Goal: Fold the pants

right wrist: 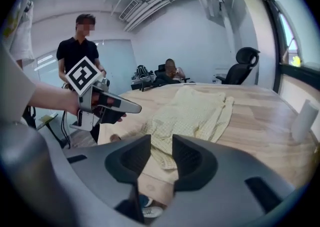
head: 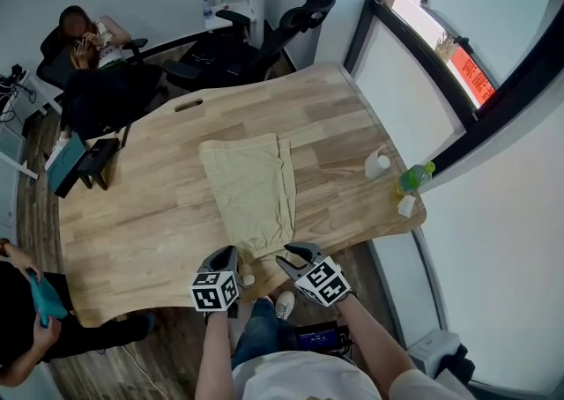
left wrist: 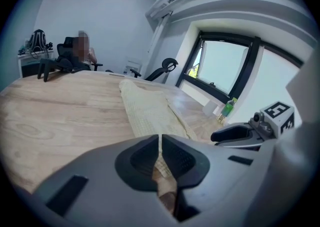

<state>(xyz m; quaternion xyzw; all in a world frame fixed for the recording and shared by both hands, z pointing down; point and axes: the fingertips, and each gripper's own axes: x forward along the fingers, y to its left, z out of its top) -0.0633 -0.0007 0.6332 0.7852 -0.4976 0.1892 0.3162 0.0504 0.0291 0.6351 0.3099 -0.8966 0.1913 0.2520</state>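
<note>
The pale yellow pants (head: 249,191) lie flat about the middle of the tabletop (head: 159,213), running lengthwise from its near edge toward its far side. They form one long strip, and a lower layer of cloth peeks out along the side facing the tabletop's window edge. The narrow near end of the pants reaches the tabletop's near edge.

Both tools are at that near edge of the tabletop, one on each side of the cloth's end. The left tool (head: 229,255) has its jaws closed together with only a hairline slit between the pads. In the left gripper view (left wrist: 160,140) the pants (left wrist: 150,111) stretch away just beyond the tips. I cannot tell whether any cloth is pinched. The right tool (head: 291,259) has its jaws a moderate way apart. In the right gripper view (right wrist: 161,143) the near corner of the pants (right wrist: 192,111) shows in the gap beyond the pads, and they are not pressing on it.

A green bottle (head: 414,178) and a white cup (head: 377,163) stand near the tabletop's window edge, well apart from the cloth. A seated person (head: 88,46) is beyond the tabletop's far corner
</note>
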